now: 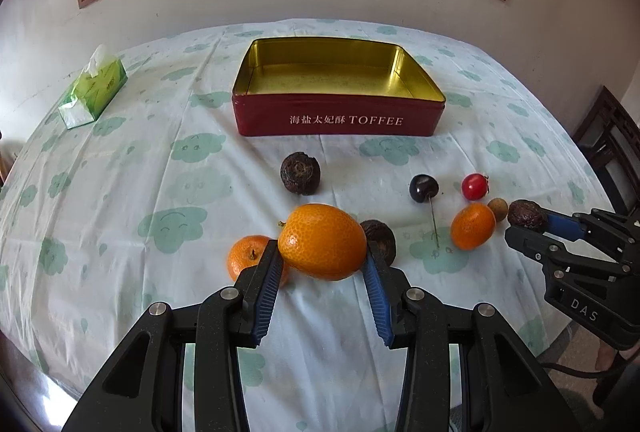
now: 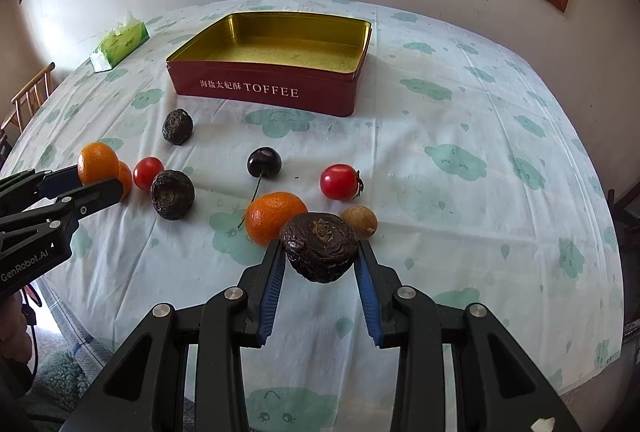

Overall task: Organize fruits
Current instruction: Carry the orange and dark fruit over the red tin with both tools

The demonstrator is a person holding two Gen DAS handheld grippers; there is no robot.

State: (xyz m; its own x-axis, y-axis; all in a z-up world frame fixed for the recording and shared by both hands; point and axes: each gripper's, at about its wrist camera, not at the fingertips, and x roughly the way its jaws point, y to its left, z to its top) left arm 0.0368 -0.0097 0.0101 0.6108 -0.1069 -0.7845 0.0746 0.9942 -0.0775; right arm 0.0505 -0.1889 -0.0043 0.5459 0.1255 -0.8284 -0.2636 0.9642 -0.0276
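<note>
My left gripper point(image 1: 322, 252) is shut on an orange kumquat point(image 1: 322, 241), held above the cloth; it also shows in the right wrist view point(image 2: 98, 162). My right gripper point(image 2: 320, 256) is shut on a dark wrinkled fruit point(image 2: 319, 246), seen from the left wrist too point(image 1: 527, 215). An open red toffee tin point(image 1: 340, 120) with a gold inside stands empty at the back point(image 2: 272, 92). On the cloth lie oranges point(image 1: 472, 226) point(image 1: 248, 256), dark wrinkled fruits point(image 1: 300, 173) point(image 2: 172, 194), a cherry point(image 2: 264, 162), cherry tomatoes point(image 2: 339, 182) point(image 2: 148, 173) and a small brown fruit point(image 2: 359, 221).
A green tissue pack point(image 1: 94, 90) lies at the back left of the table. A wall with a wood-framed window is behind. A dark chair point(image 1: 612, 148) stands at the right edge, a wooden chair point(image 2: 30, 100) at the left.
</note>
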